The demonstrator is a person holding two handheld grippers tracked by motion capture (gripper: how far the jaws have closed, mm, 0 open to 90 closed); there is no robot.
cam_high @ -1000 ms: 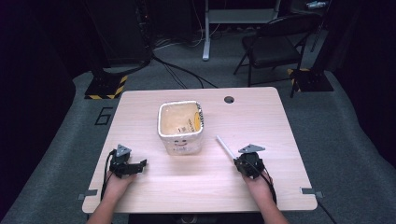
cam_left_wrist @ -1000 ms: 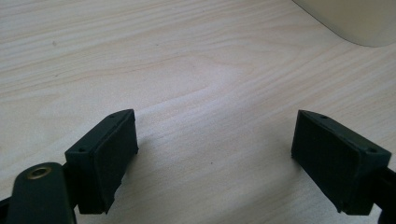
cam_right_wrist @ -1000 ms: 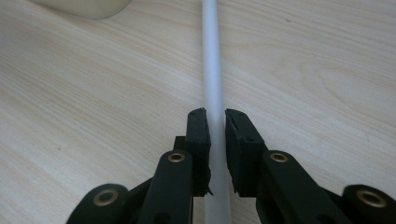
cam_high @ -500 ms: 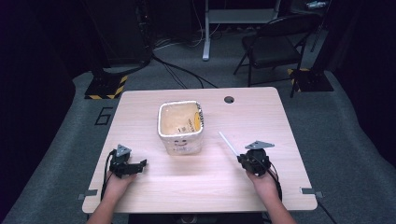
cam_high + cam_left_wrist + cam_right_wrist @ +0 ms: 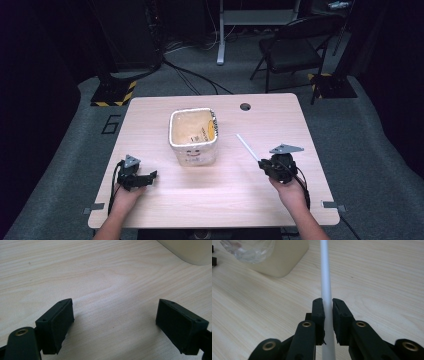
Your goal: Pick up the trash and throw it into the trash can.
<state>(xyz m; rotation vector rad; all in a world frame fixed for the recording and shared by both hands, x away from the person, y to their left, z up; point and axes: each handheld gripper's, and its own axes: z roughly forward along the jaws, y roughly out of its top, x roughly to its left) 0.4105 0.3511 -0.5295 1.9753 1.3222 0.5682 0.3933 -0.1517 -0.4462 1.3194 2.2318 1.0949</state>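
**White straw pinched low, aimed toward the tub**

Clamped between the two black jaws of the right gripper [image 5: 327, 312]: a thin white straw [image 5: 325, 277], pinched near its lower end so that most of its length runs free ahead. Probably held that way to leave a long free tip for steering into an opening. Seen from above, slanting up and away from the right gripper [image 5: 264, 163] toward the cream plastic tub [image 5: 193, 136], its far tip short of the rim and off to the tub's right side. Tub standing upright at the middle of the tabletop [image 5: 165, 205], open top upward, clear film bunched at its rim, likely the target for the straw.

Left gripper [image 5: 115, 322] spread wide with nothing between the jaws, resting low over bare wood, the tub's corner just ahead. Parked near the tabletop's front left edge, well apart from the tub, seemingly kept free to steady it if needed.
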